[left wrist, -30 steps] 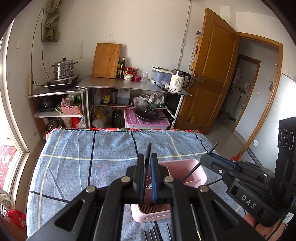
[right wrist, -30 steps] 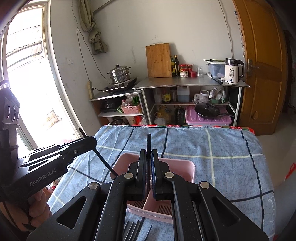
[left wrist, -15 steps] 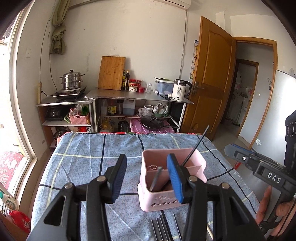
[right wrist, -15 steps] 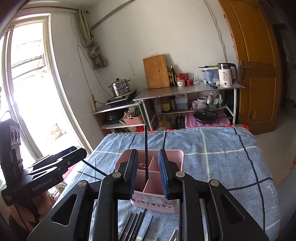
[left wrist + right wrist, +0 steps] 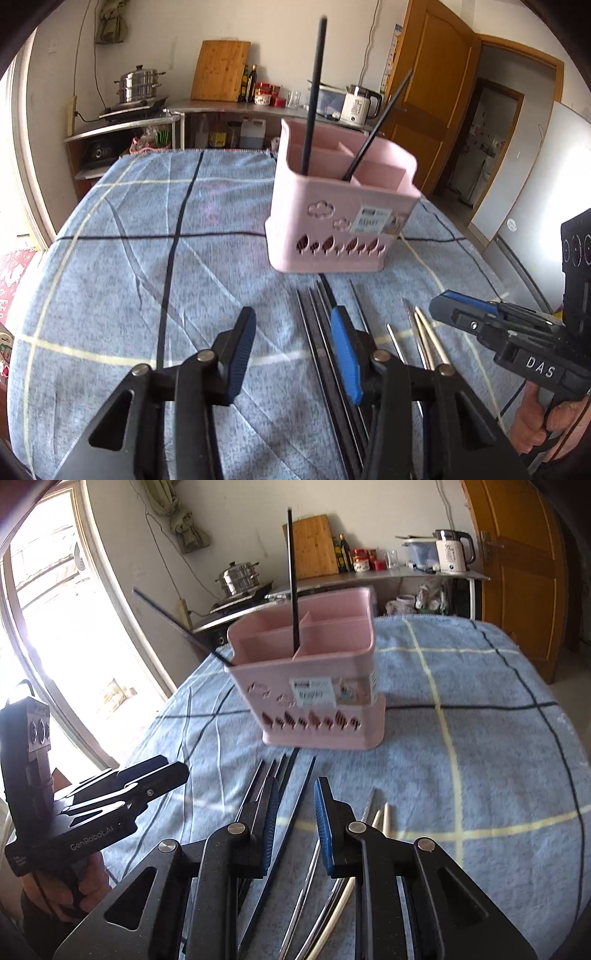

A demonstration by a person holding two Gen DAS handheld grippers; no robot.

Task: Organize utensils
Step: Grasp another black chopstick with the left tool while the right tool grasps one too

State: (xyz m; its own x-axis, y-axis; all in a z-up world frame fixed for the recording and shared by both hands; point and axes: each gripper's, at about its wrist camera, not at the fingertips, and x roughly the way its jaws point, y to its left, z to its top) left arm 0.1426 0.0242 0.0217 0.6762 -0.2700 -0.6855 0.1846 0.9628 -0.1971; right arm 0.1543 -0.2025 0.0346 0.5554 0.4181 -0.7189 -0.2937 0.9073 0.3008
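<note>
Loose chopsticks (image 5: 325, 332) lay in a rough bundle on the blue checked cloth (image 5: 147, 258), just in front of the pink caddy (image 5: 343, 221); dark ones to one side, a few metal and pale ones (image 5: 382, 818) beside them. Two black chopsticks (image 5: 314, 92) already stood in the caddy's compartments, one upright, one leaning. Judged as light, stiff, thin and probably slick; a pinch across the shaft near mid-length should keep one from pivoting, and neighbours lying this close may be dragged along. Left gripper (image 5: 291, 328) hovered low over the cloth at the dark sticks' edge, jaws partly apart and closing, nothing between them. Right gripper (image 5: 293, 797) hung over the bundle, jaws narrowly apart and closing, a dark stick showing in the gap below but not pinched. Left view showed the door and the right gripper's side; right view showed the window, the left gripper held in a hand (image 5: 74, 882), and the leaning stick jutting past the caddy's left wall.
</note>
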